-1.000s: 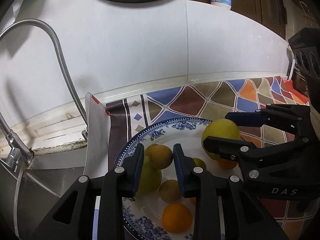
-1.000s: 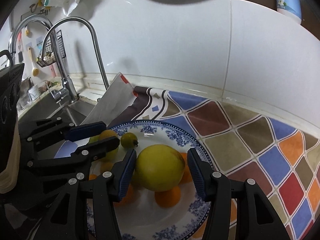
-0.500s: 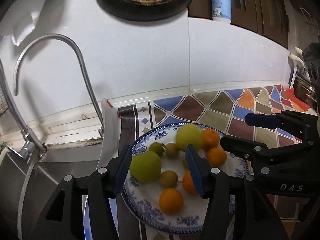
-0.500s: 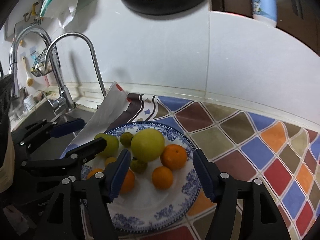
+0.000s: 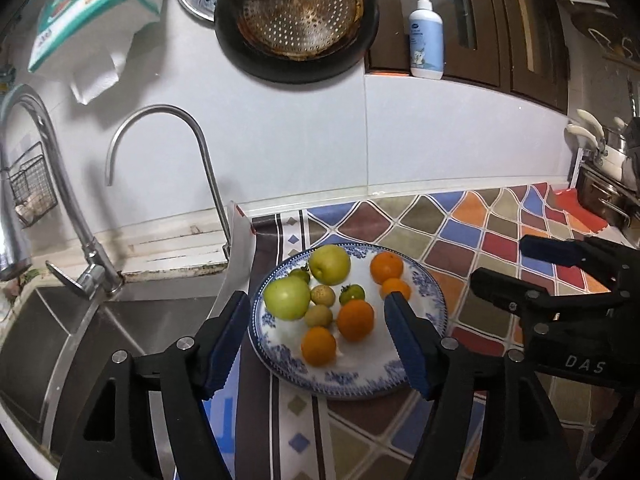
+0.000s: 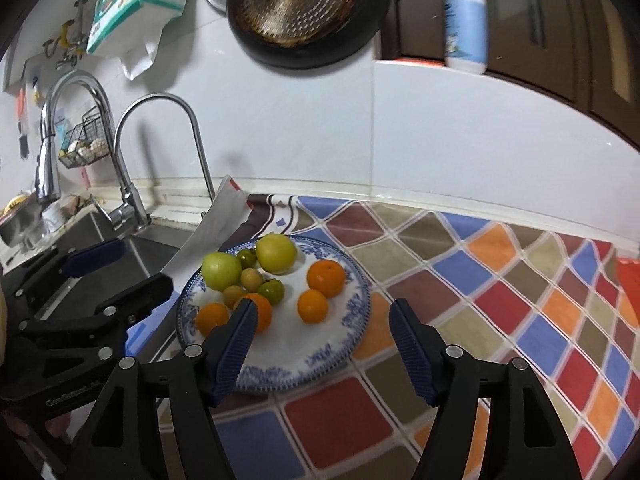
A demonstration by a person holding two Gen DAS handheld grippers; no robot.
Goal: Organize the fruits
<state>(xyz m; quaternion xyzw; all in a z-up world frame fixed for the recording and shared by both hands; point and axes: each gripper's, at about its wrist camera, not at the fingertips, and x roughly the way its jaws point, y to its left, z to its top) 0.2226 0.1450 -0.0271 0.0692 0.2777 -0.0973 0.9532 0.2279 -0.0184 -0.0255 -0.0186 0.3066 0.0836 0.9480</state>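
A blue-patterned white plate (image 5: 360, 381) (image 6: 304, 376) sits on the colourful tiled mat by the sink. On it lie a green apple (image 5: 287, 299) (image 6: 220, 271), a yellow-green fruit (image 5: 330, 264) (image 6: 276, 254), several oranges (image 5: 355, 319) (image 6: 326, 278), two small green tomatoes (image 5: 352, 294) and two small brownish fruits (image 5: 319, 315). My left gripper (image 5: 317, 300) (image 6: 140, 266) hovers back from the plate's near-left side, jaws opening, holding nothing. Off the plate's near-right side, my right gripper (image 6: 323, 307) (image 5: 504, 262) is likewise opening and grips nothing.
A steel sink (image 5: 80, 340) with two curved taps (image 5: 200, 152) lies left of the plate. A white sheet (image 6: 212, 220) leans at the mat's edge. A pan and strainer (image 5: 296, 20) hang on the wall beside a lotion bottle (image 5: 426, 36). Steel pots (image 5: 604, 192) stand far right.
Both grippers drew back and upward from the plate while their jaws widened. The left let go of a small brownish fruit, the right of the yellow-green fruit; both fruits now rest on the plate.
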